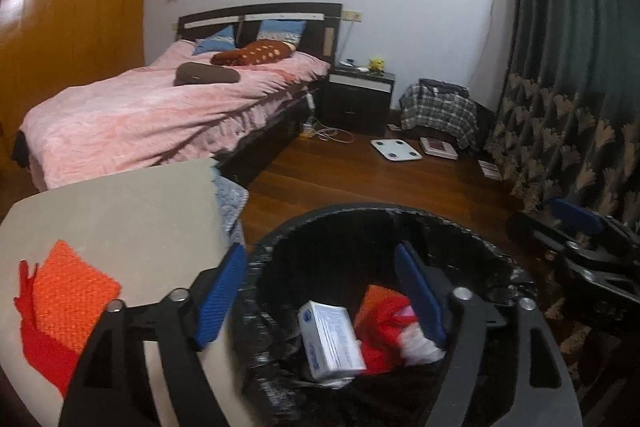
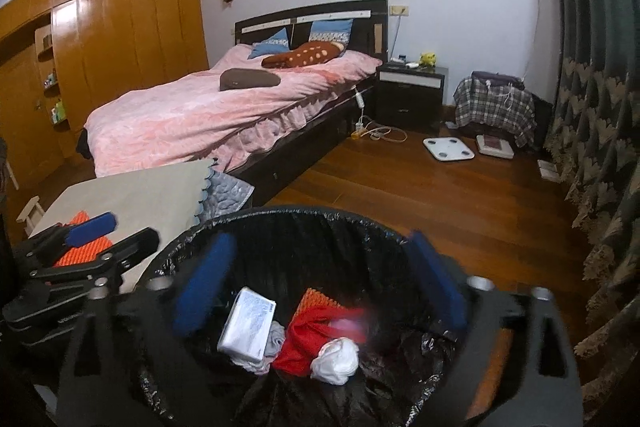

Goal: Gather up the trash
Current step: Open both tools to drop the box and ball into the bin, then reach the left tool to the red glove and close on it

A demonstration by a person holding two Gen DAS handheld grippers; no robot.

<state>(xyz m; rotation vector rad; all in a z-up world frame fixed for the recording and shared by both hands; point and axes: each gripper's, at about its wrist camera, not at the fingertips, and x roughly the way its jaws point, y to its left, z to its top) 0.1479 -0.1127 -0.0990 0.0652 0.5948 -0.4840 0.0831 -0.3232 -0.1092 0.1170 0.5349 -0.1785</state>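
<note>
Trash bin [image 1: 384, 223], black liner, sits on the wood floor in the near foreground, just right of a low table [image 1: 120, 211]. Inside: white carton [image 1: 332, 341], red-and-orange mesh bag [image 1: 380, 319], crumpled white wad [image 2: 336, 361], all loose at the bottom. Left gripper [image 1: 320, 291]: jaws wide apart, nothing between the blue pads, straddling the bin's left rim with one finger over the table edge and the other over the bin mouth. Right gripper [image 2: 320, 287]: jaws near full spread over the bin opening, also empty, fingers blurred; pinkish blurred shape between them low in the bin, cannot tell what it is. One piece apparently left to collect: orange mesh item with red trim [image 1: 68, 299] lying flat on the table's near left part, well left of the bin. It lies left of the left gripper's jaws, long axis running roughly near-to-far with a slight tilt. Left hand is clearly nearer; right gripper is past the bin from it. Judgement: next move is a leftward swing of the left gripper, jaws set across the item's short side
</note>
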